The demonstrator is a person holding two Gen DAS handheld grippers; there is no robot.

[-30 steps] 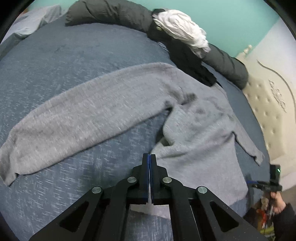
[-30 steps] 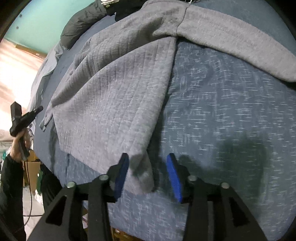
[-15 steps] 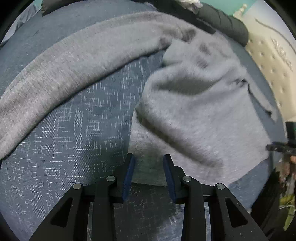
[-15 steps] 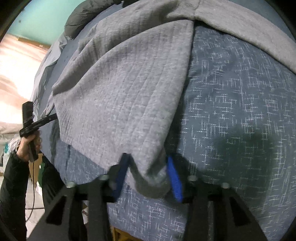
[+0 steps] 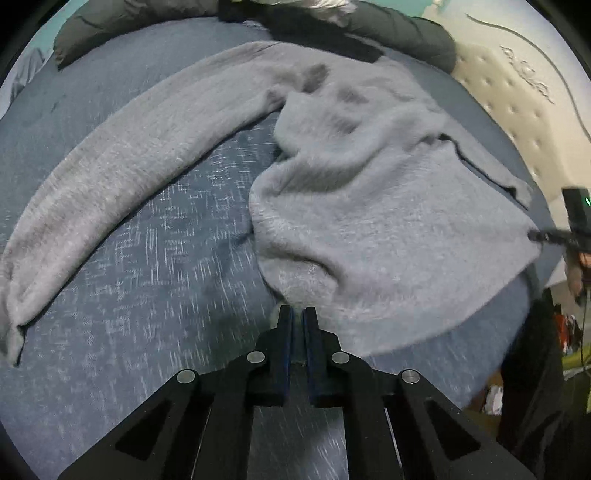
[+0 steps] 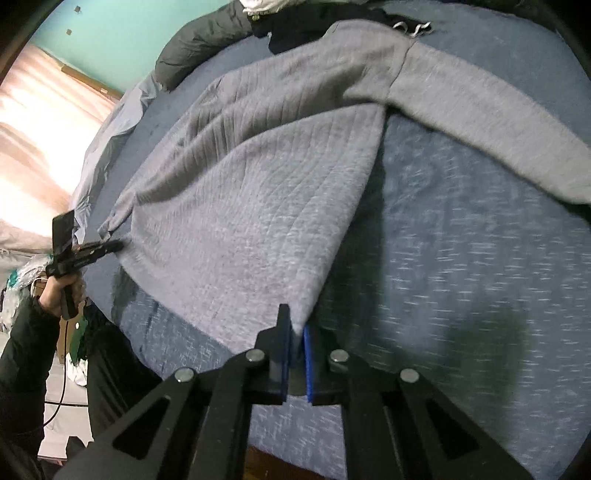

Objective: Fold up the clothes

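A grey knit sweater (image 5: 369, 221) lies spread on the blue bed cover (image 5: 147, 295), one long sleeve (image 5: 129, 166) stretched out to the left. My left gripper (image 5: 297, 314) is shut on the sweater's near hem corner. At the right edge, the right gripper (image 5: 546, 236) holds the opposite hem corner. In the right wrist view the sweater (image 6: 258, 203) runs away from me, its sleeve (image 6: 480, 110) reaching right. There my right gripper (image 6: 295, 323) is shut on a hem corner, and the left gripper (image 6: 88, 253), in a hand, pinches the far corner. The hem is pulled taut between them.
A dark padded jacket (image 5: 406, 33) and a white cloth (image 5: 325, 3) lie along the far side of the bed. A cream tufted headboard (image 5: 517, 110) stands at the right. The bed's near edge (image 6: 177, 350) drops to clutter on the floor beside a dark sleeve (image 6: 22, 369).
Both grippers stood open around the hem corners half a second ago and have shut on them. The hem has lifted and stretched between the two.
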